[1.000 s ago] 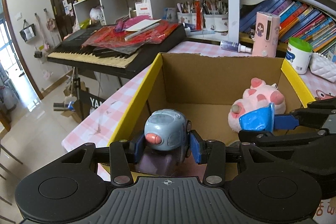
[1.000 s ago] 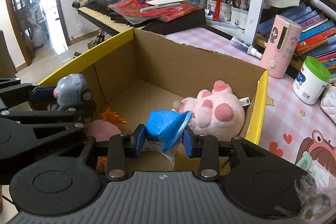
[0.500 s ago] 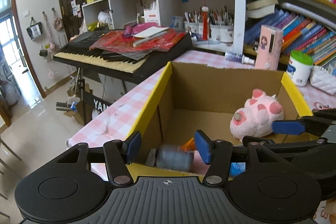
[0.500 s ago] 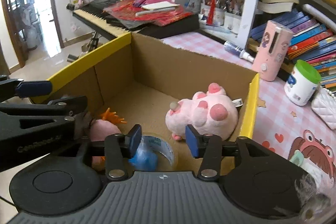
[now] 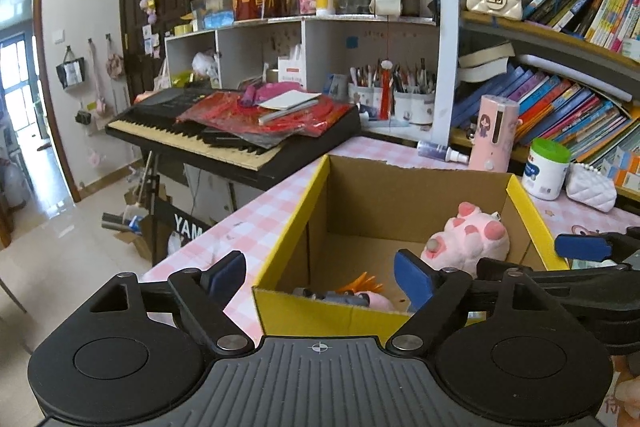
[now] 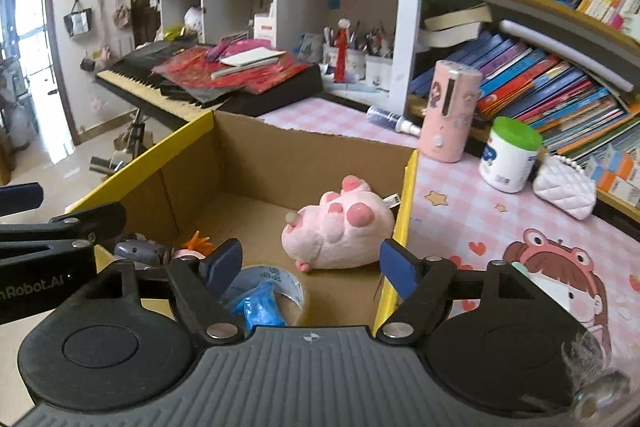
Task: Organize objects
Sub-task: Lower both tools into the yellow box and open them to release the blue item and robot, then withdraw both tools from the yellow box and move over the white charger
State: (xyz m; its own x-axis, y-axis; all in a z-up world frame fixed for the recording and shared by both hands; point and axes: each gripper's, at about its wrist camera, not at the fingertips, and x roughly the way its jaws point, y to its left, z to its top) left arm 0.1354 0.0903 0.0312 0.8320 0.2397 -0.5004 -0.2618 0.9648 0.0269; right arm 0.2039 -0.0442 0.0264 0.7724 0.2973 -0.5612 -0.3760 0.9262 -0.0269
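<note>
Soft pink plush pig toy [image 6: 340, 231], low centre in the yellow-rimmed cardboard box [image 6: 408, 195], looks light and squashy, best pinched across its body; left tongs [image 5: 320, 277] and right tongs [image 6: 310, 265], jaws just opened, stand spread and empty.

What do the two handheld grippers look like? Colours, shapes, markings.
Both match: the left gripper and right gripper have black linkage arms, blue finger pads, round black discs and a ribbed grey base with a crosshair mark. White lettering marks the left one's side.

- From my left camera, the cardboard box's [image 5: 320, 315] near wall hides most of the grey toy [image 5: 336, 297] at six o'clock.
- On my right camera, the tape roll [image 6: 280, 281] is half covered by the gripper body.
- Book spines [image 6: 560, 83] at two o'clock: unreadable.
</note>
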